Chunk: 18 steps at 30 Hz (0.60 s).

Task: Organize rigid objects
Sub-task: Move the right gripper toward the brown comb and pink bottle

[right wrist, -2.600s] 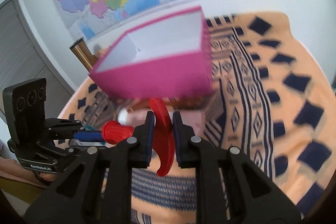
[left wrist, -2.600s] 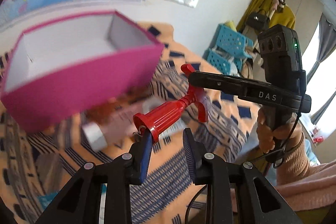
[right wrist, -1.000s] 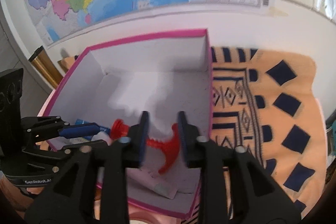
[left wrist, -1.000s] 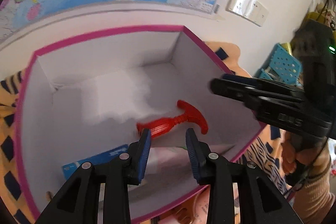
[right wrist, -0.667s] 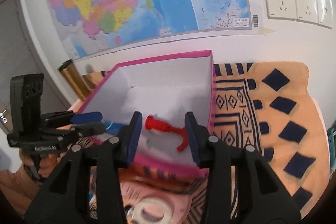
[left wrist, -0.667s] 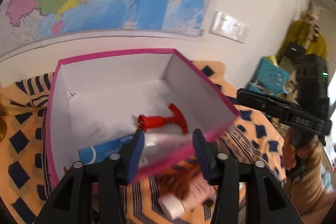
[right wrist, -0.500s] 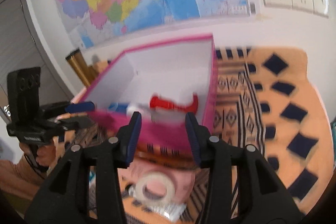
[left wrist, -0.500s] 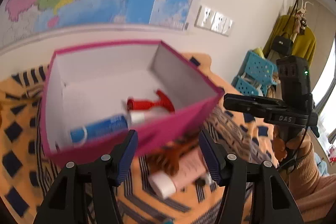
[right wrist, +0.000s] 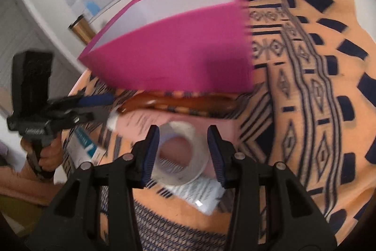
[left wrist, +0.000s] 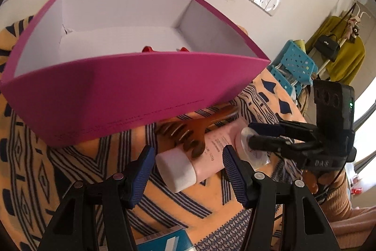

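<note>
Only from the left wrist could we see inside the open pink cardboard box (left wrist: 131, 91) on the orange patterned tabletop cloth (left wrist: 70, 157): red plastic tips (left wrist: 147, 49) peeked over its near wall. The pink white-capped tube (left wrist: 202, 164) lay before the left gripper (left wrist: 188, 171), jaws apart, empty. The right gripper (right wrist: 183, 152), blurred, stood parted around a clear tape roll (right wrist: 181, 154), seemingly untouched.
</note>
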Available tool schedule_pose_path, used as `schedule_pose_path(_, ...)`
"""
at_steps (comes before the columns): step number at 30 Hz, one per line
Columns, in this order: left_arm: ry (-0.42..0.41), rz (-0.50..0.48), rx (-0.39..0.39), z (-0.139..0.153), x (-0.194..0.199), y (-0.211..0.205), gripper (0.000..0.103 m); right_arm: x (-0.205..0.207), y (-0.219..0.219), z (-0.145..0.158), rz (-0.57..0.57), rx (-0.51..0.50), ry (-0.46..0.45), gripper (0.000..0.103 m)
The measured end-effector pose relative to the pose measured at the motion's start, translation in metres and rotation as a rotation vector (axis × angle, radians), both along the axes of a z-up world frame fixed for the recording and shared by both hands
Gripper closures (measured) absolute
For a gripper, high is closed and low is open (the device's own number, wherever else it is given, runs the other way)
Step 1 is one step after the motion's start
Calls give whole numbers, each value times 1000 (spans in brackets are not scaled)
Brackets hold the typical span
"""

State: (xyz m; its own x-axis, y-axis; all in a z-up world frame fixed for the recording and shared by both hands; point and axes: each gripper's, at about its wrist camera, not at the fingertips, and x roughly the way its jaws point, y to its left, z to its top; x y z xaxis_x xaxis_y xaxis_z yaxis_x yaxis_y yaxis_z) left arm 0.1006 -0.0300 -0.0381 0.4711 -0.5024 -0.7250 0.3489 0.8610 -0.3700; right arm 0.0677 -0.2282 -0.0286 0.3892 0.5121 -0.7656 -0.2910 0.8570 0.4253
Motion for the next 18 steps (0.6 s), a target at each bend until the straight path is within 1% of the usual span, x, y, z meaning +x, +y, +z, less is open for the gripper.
schedule_pose_path(1,5,2,0,-1,1,-1,42,-1,3,1,16,-7,-2,58)
schedule_pose_path(3,19,-6,-9,-3,3,-1,42,1,1,1,2,-6,-7,58)
schedule_pose_path(7,25,-12,3,-5,5,-5,40,14,-21,-4,-103,40,6,58)
schedule_pose_path(11,47,-4,-14,-7,11,-4,40,30,-30,-19,-167,34,41,58)
schedule_pose_path(14,50,-3,-2,-7,13,-7,40,36,-37,-25,-187,88,57,57)
schedule_pose_path(18,53,-17,34,-6,13,-12,40,37,-33,-25,-178,99,55,57)
